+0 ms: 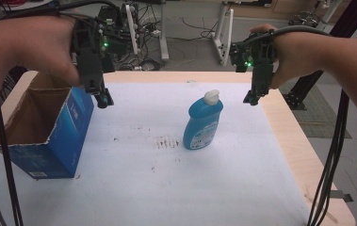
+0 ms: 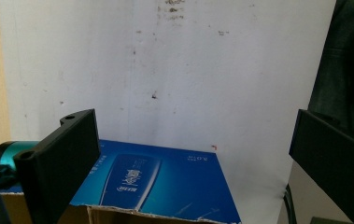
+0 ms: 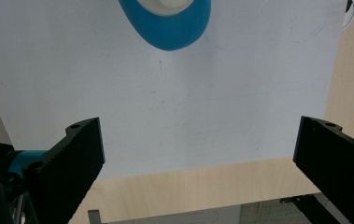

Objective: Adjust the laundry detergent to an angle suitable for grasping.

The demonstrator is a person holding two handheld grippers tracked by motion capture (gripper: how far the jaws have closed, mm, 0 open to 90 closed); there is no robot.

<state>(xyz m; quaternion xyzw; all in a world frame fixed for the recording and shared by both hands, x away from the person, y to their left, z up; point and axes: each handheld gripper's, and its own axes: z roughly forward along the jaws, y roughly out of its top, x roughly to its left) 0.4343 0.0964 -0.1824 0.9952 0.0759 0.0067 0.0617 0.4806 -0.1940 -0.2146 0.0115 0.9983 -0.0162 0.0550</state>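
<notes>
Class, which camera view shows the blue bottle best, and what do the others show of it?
The high view: the blue bottle stands there whole, with white cap and label, upright on the white sheet. The right gripper view catches its top from above, cut by the frame's edge. The left gripper view looks at the box.

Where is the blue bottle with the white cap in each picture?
High view: the blue bottle stands upright near the middle of the white mat.
Left gripper view: not in it; this one has the blue box at the bottom.
Right gripper view: the bottle sits at the top edge, seen from above, cap toward the camera.
Shared landmark: the white mat, which lies under everything in all three.
</notes>
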